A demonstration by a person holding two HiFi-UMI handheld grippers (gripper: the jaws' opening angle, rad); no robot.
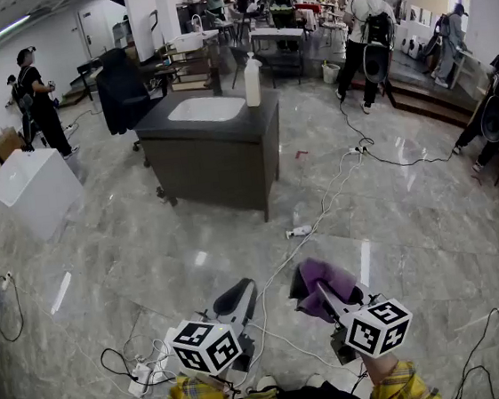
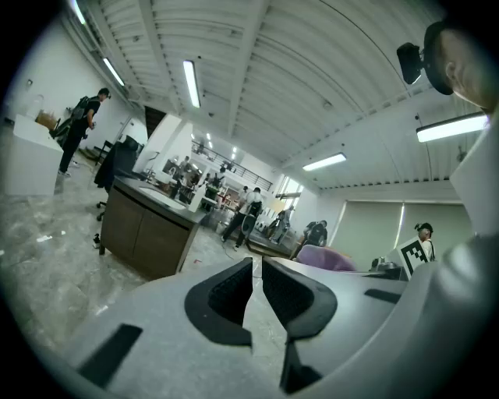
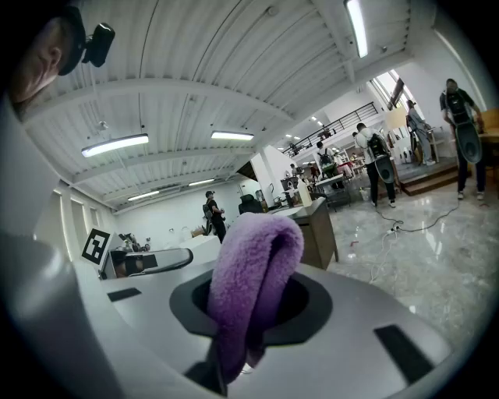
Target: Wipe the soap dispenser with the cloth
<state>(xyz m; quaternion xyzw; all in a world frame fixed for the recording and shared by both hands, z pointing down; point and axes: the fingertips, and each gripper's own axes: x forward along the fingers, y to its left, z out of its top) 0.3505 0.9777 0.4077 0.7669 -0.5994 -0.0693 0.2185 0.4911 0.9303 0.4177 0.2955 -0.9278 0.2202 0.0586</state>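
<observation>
purple cloth [image 3: 253, 269] between jaws, clearest in right gripper view

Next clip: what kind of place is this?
Probably a large indoor recording hall, not a home: a freestanding sink cabinet stands mid-floor, cables trail over the polished floor, and several people with backpacks work at other stations.

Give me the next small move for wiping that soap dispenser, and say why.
Probably step forward toward the dark cabinet. The soap dispenser stands on its top, far across the floor from both hands. The right hand-held gripper is shut on the purple cloth, so the wiping tool is ready. The left hand-held gripper is shut and empty.
</observation>
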